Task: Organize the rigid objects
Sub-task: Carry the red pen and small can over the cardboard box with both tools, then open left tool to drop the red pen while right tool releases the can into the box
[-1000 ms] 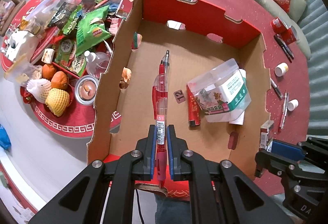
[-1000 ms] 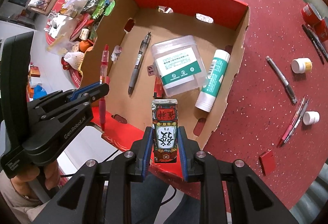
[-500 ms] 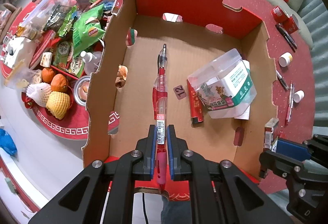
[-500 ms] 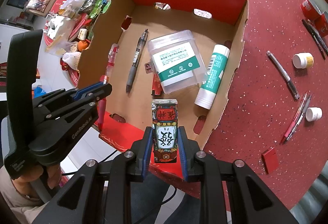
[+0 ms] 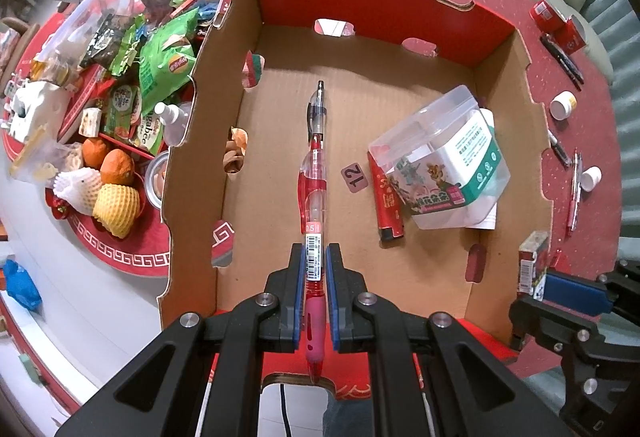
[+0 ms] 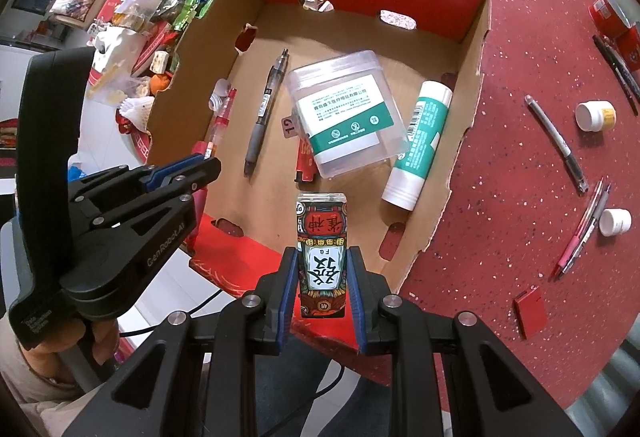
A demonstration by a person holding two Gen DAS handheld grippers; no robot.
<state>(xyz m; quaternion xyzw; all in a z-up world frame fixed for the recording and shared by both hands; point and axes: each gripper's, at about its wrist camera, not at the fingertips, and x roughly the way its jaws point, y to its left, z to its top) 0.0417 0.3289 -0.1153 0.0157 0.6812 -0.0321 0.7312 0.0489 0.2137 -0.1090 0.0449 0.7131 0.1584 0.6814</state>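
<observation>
The left gripper (image 5: pixel 313 269) is clamped tight on a red gel pen (image 5: pixel 314 197), its blue pads pressing the labelled barrel just beyond the rubber grip; the pen runs straight ahead out of the jaws and hangs above the floor of the open cardboard box (image 5: pixel 436 7), left of the box's middle. The right gripper (image 6: pixel 322 269) is closed narrowly on a small printed card box (image 6: pixel 322 249), which stands upright between the pads, its top reaching just over the near wall of the cardboard box. Inside, on the brown floor, a black pen (image 6: pixel 266 109) lies lengthwise directly under the far tip of the red gel pen. To its right lie a small tag marked 12 (image 5: pixel 355 177) and a red lighter (image 5: pixel 386 197), and then a clear plastic container with a green label (image 6: pixel 347 113), which overlaps the lighter. A green and white tube (image 6: pixel 420 141) rests along the right wall. On the red table (image 6: pixel 520 85) to the right, well apart from the box, lie several pens (image 6: pixel 556 143) and two small white jars (image 6: pixel 596 115).
</observation>
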